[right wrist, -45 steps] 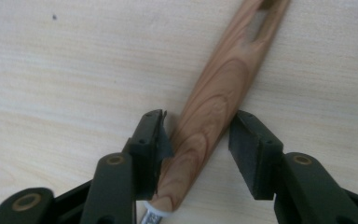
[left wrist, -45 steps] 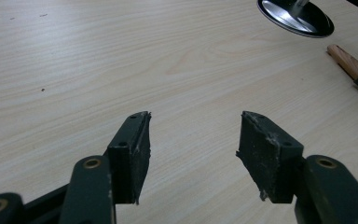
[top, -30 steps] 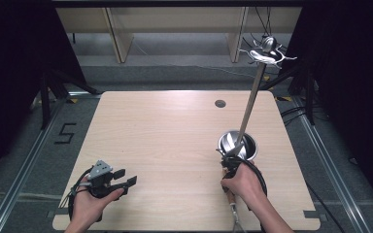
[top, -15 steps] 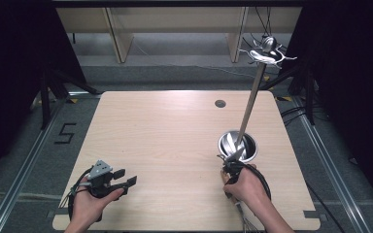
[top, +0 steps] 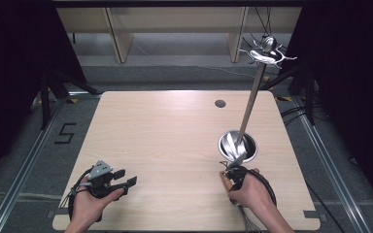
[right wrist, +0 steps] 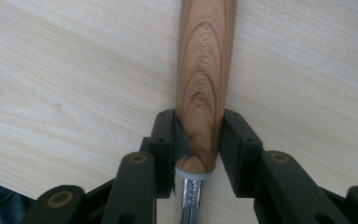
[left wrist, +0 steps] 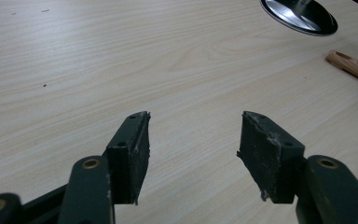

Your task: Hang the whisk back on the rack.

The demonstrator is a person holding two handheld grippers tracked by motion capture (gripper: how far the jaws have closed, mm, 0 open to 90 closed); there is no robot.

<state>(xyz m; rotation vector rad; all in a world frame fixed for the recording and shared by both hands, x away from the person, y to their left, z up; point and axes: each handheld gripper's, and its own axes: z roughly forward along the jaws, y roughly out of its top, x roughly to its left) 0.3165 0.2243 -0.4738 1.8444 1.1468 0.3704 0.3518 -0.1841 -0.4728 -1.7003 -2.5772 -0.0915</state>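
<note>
My left gripper [top: 126, 177] sits at the desk's [top: 165, 141] near left corner. My right gripper [top: 234, 171] is at the near right, around a wooden handle [right wrist: 205, 88] lying on the desk. Just behind it stands a bowl [top: 237, 145] with a pole [top: 251, 99] rising from it.

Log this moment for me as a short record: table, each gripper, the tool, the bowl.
table: light wooden table
left gripper: fingers open, nothing between them, held over the table's near left part
right gripper: fingers shut on the round wooden handle, near right
tool: metal shaft shows at the handle's end; working end not identifiable
bowl: round shiny metal bowl just beyond the right gripper, holding metal utensils
</note>
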